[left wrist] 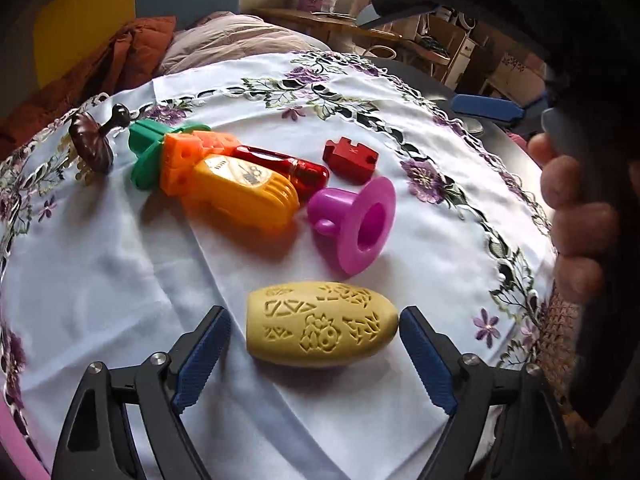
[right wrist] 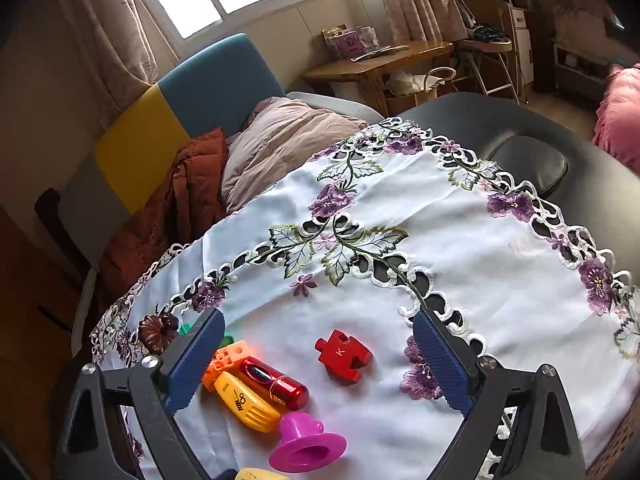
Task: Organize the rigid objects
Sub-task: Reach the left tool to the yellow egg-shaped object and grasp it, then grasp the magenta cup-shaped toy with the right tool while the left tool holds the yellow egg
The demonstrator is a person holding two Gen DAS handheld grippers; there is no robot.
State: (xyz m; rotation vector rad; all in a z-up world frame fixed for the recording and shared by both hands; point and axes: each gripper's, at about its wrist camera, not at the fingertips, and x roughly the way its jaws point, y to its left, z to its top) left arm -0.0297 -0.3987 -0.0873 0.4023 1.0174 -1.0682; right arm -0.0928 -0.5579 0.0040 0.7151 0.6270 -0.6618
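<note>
A yellow carved egg-shaped piece lies on its side on the white embroidered cloth, between the fingers of my left gripper. That gripper is open: its right pad is at the piece's narrow end and its left pad stands clear. Beyond lie a pink funnel-shaped piece, a red puzzle block, a red capsule, a yellow toy and an orange block. My right gripper hangs open above the red puzzle block, holding nothing.
A green piece and a brown flower-shaped top lie at the far left of the cloth. A person's hand is at the right edge. The dark table extends past the cloth. A bed with blankets lies behind.
</note>
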